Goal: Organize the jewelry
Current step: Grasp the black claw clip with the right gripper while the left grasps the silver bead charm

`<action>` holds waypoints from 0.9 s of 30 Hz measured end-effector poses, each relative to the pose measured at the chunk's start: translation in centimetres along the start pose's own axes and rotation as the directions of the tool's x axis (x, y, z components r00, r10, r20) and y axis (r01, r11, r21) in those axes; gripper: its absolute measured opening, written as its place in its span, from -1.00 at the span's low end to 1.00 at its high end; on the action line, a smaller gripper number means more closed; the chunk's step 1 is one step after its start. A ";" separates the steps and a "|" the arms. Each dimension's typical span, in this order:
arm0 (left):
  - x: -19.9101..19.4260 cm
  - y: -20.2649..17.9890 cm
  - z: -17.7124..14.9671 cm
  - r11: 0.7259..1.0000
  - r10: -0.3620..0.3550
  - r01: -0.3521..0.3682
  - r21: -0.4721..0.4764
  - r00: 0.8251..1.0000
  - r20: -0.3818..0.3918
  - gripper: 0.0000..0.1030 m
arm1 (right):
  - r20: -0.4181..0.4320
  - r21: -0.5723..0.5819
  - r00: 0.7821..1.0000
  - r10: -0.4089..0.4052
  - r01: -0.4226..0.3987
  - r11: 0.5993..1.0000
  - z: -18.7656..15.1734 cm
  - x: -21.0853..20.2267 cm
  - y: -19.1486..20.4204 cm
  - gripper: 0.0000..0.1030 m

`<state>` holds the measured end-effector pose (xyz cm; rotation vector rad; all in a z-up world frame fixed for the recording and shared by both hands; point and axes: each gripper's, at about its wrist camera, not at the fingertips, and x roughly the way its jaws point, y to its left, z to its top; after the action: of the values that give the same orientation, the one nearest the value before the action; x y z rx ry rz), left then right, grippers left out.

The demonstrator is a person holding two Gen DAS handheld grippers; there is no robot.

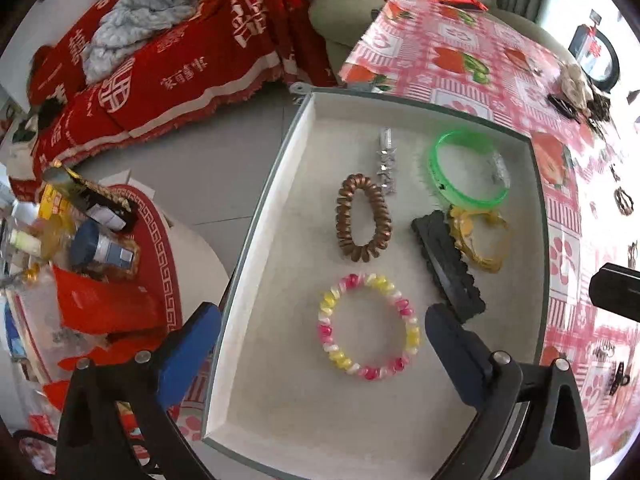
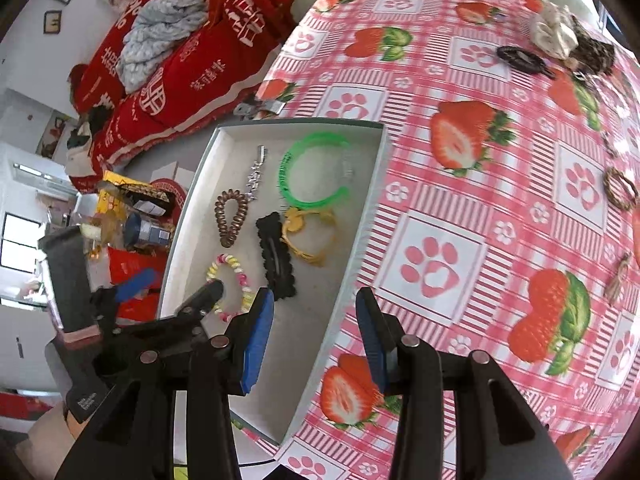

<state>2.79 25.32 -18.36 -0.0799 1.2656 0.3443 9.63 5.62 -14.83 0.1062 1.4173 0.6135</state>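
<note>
Item: pink-yellow-white spiral bracelet [image 1: 369, 326], lying loose on the floor of the shallow grey tray [image 1: 256, 216], nearest the camera, touching nothing.

Tray-mates, each lying apart from it: bronze coil hair tie [image 1: 362, 218]; silver star clip [image 1: 386, 160]; green bangle [image 1: 466, 170]; black scalloped hair clip [image 1: 448, 264], overlapped at its far end by a yellow hair tie [image 1: 482, 240].

Tools: left gripper [image 1: 320, 344] is hanging over the bracelet with jaws spread wide and holding nothing. Right gripper [image 2: 316, 336] is sitting over the tray's near edge, jaws partly apart, nothing between them.

Surroundings: tray is resting on the strawberry-print tablecloth [image 2: 460, 208]; unsorted pieces are waiting far off, among them a brown woven ring [image 2: 620, 188], a dark oval clip [image 2: 520, 58] and a cream scrunchie [image 2: 554, 34].

Handling note: the deposit looks complete, so the left tool is best lifting straight up to avoid dragging the bracelet; the right is free for reaching out to the brown ring.
</note>
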 end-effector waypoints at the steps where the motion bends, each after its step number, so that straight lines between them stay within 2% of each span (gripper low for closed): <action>1: 0.1 -0.1 0.0 1.000 0.001 -0.001 0.003 1.000 -0.002 1.00 | 0.004 0.007 1.000 -0.002 0.002 1.000 0.0 -0.1 -0.2 -0.10; 4: -0.1 -0.9 0.1 0.999 0.013 -0.013 0.029 1.000 -0.004 1.00 | 0.009 0.031 1.000 -0.007 0.007 1.000 -0.5 -0.6 -1.1 -0.09; 6: -0.5 -1.7 0.2 0.998 0.018 -0.019 0.055 1.000 0.006 1.00 | 0.014 0.046 1.000 -0.013 0.012 0.999 -0.8 -0.9 -1.7 0.12; 10: -1.9 -3.9 0.7 0.995 -0.002 0.000 0.097 1.000 0.014 1.00 | 0.031 0.087 0.999 -0.024 0.021 0.996 -1.8 -2.0 -3.3 0.20; 12: -2.5 -5.0 0.8 0.993 -0.020 0.019 0.120 1.000 0.013 1.00 | 0.034 0.109 0.999 -0.035 0.031 0.994 -2.4 -2.5 -4.2 0.35; 20: -4.7 -11.5 0.8 0.965 -0.104 0.095 0.243 0.994 0.024 1.00 | 0.053 0.238 0.990 -0.133 0.117 0.964 -5.3 -5.8 -10.5 0.35; 27: -5.0 -16.9 -0.2 0.929 -0.150 0.145 0.342 0.989 -0.011 1.00 | 0.025 0.332 0.974 -0.226 0.205 0.921 -8.9 -8.0 -15.5 0.35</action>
<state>6.36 8.28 -15.88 0.1240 1.2795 -0.0088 6.20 -13.60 -15.84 0.2277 1.4371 0.1859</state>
